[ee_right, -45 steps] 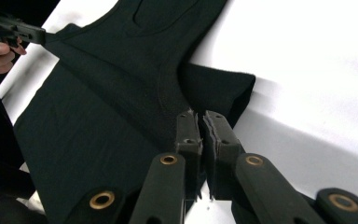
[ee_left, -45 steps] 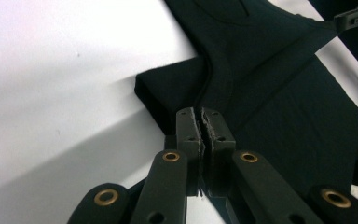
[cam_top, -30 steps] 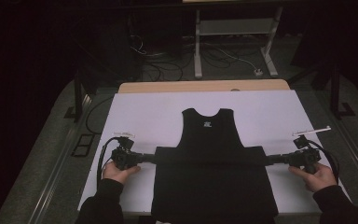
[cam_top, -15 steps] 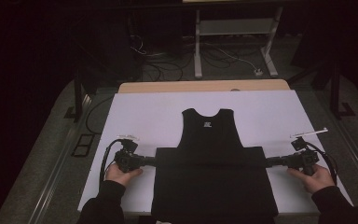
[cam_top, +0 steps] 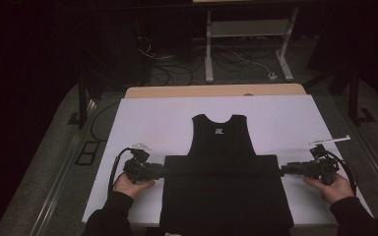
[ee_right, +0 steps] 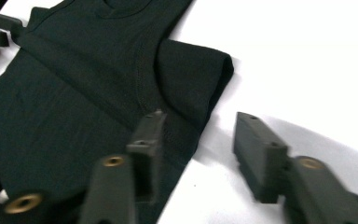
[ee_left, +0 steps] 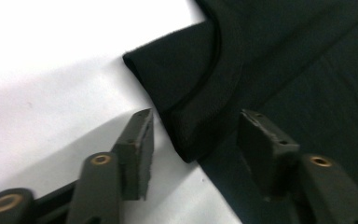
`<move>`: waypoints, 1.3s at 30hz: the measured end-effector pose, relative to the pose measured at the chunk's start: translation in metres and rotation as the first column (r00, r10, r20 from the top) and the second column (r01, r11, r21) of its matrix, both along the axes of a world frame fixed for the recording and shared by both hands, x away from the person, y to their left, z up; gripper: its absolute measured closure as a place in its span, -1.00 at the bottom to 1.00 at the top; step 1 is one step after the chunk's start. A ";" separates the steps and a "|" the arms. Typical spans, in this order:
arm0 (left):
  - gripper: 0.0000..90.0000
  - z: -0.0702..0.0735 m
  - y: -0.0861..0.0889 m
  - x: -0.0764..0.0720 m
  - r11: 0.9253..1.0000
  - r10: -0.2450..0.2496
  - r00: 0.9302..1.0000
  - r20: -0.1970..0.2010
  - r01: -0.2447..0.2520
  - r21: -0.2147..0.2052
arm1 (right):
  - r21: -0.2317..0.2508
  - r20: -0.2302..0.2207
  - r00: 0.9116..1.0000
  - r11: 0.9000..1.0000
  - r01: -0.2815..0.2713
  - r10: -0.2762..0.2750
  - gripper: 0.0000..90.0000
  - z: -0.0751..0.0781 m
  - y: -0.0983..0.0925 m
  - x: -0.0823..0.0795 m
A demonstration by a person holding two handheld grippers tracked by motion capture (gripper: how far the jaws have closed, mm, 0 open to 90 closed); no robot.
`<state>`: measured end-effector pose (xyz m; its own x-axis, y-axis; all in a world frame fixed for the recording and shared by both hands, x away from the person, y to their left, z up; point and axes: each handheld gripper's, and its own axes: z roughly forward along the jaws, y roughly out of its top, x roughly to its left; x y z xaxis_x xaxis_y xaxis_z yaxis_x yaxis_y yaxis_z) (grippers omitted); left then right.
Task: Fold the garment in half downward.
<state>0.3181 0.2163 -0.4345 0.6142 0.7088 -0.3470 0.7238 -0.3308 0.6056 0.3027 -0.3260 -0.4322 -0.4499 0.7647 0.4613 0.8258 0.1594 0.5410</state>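
A black T-shirt (cam_top: 221,196) lies flat on the white table (cam_top: 152,118), collar at the far end, with a folded band across its middle. My left gripper (cam_top: 162,171) sits at the band's left end. In the left gripper view it is open (ee_left: 196,121), and the folded shirt corner (ee_left: 191,135) lies between its jaws. My right gripper (cam_top: 285,169) sits at the band's right end. The right gripper view shows it open (ee_right: 200,119) around the other folded corner (ee_right: 191,93). The shirt's hem hangs over the near table edge.
The table's wooden far edge (cam_top: 216,91) runs behind the white sheet. Beyond it, the dark floor holds cables (cam_top: 177,69) and a metal desk frame (cam_top: 248,44). Bare white surface lies left, right and beyond the shirt.
My left gripper has edged rightwards to the shirt's side. The right gripper has shifted slightly inward. The shirt lies as before.
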 end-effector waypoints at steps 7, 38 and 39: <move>-0.36 0.006 0.001 0.003 1.000 0.007 1.000 0.022 -0.007 -0.020 | -0.018 0.033 0.999 1.000 -0.024 0.024 -0.29 0.003 0.004 0.001; -1.00 0.023 -0.018 0.023 0.997 -0.076 0.996 0.049 0.075 0.027 | -0.026 0.136 0.988 0.997 -0.072 0.074 -1.00 0.028 0.018 0.023; -1.00 0.024 -0.019 0.024 0.997 -0.074 0.996 0.054 0.073 0.027 | -0.025 0.138 0.988 0.997 -0.072 0.074 -1.00 0.029 0.018 0.024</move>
